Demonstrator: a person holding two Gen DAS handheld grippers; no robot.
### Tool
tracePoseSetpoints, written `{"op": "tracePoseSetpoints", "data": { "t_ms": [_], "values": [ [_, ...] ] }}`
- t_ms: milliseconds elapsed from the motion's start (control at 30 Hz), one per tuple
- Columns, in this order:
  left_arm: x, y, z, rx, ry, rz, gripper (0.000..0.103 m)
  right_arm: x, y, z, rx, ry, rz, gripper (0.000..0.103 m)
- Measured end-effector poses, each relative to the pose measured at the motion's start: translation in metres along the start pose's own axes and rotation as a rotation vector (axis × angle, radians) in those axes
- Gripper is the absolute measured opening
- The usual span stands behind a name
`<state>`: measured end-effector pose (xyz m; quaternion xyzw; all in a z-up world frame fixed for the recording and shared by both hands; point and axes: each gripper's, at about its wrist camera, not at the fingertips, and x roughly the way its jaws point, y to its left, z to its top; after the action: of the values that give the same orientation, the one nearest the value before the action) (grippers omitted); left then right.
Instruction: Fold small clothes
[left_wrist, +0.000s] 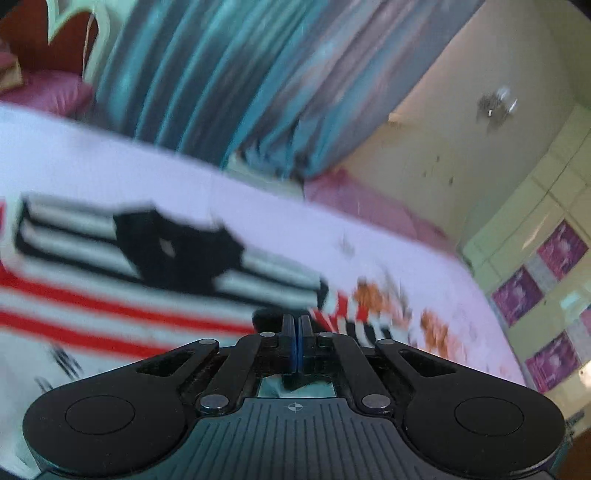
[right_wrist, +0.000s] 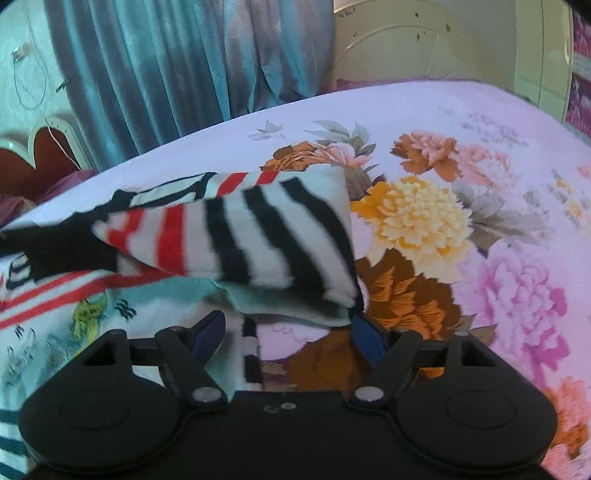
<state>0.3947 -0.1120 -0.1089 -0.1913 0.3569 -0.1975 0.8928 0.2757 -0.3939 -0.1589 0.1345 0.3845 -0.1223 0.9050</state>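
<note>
A small striped shirt (left_wrist: 110, 295), white with black and red stripes and a black collar, lies on the floral bedsheet (right_wrist: 480, 206). In the left wrist view, blurred by motion, my left gripper (left_wrist: 296, 325) is shut, its fingers pressed together at the shirt's edge; I cannot tell whether cloth is pinched between them. In the right wrist view a striped sleeve (right_wrist: 258, 236) is folded over the shirt's body (right_wrist: 55, 314). My right gripper (right_wrist: 291, 332) is open, its fingers either side of the sleeve's cuff end.
Teal curtains (right_wrist: 184, 66) hang behind the bed. A red and cream headboard (right_wrist: 48, 155) and pink pillows (left_wrist: 51, 92) are at the left. A cream wardrobe with purple panels (left_wrist: 535, 288) stands at the right.
</note>
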Motion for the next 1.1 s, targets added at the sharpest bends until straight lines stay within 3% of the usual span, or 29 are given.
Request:
{"op": "tracePoseSetpoints", "data": {
  "t_ms": [100,167,267,400,433,500,533,567,767,833,867,900,933,1000,1100],
  "values": [
    [-0.025,0.018,0.019,0.009,-0.081,0.047,0.0,0.004,0.004,0.002,0.032,0.004,0.017,0.073],
    [-0.032,0.037,0.024,0.012,-0.089,0.099,0.0,0.006,0.009,0.003,0.035,0.007,0.03,0.073],
    [-0.023,0.064,0.021,-0.035,0.023,0.123,0.0,0.004,0.011,0.002,0.035,-0.003,0.029,0.072],
    [0.009,0.064,-0.001,-0.046,0.166,0.107,0.004,0.008,0.009,-0.002,0.044,0.024,0.032,0.072],
    [0.02,0.062,-0.007,-0.05,0.193,0.103,0.012,0.008,0.009,-0.002,0.039,0.026,0.028,0.072],
    [0.04,0.059,-0.015,-0.092,0.229,0.107,0.083,0.006,0.008,-0.002,0.035,0.022,0.021,0.072],
    [0.046,0.053,-0.024,-0.108,0.219,0.105,0.092,0.004,0.007,-0.003,0.036,0.018,0.016,0.072],
    [0.048,0.049,-0.027,-0.105,0.201,0.097,0.093,0.002,0.005,-0.003,0.038,0.014,0.011,0.072],
    [0.086,0.028,-0.043,-0.061,0.212,0.087,0.09,-0.001,-0.003,-0.005,0.06,0.016,0.001,0.073],
    [0.086,0.018,-0.048,-0.012,0.191,0.098,0.068,0.001,-0.003,-0.006,0.066,0.018,0.0,0.072],
    [0.085,0.016,-0.049,0.002,0.181,0.107,0.052,0.001,-0.004,-0.006,0.068,0.018,-0.002,0.072],
    [0.086,0.018,-0.048,-0.001,0.178,0.104,0.026,0.002,-0.004,-0.006,0.071,0.017,-0.003,0.072],
    [0.088,0.021,-0.047,-0.021,0.194,0.098,0.013,0.003,-0.003,-0.006,0.072,0.016,-0.004,0.072],
    [0.09,0.024,-0.047,-0.043,0.19,0.098,0.01,0.005,-0.002,-0.005,0.071,0.016,-0.007,0.072],
    [0.086,0.019,-0.048,-0.001,0.169,0.09,0.006,0.007,0.001,-0.004,0.068,0.016,-0.006,0.072]
  ]
}}
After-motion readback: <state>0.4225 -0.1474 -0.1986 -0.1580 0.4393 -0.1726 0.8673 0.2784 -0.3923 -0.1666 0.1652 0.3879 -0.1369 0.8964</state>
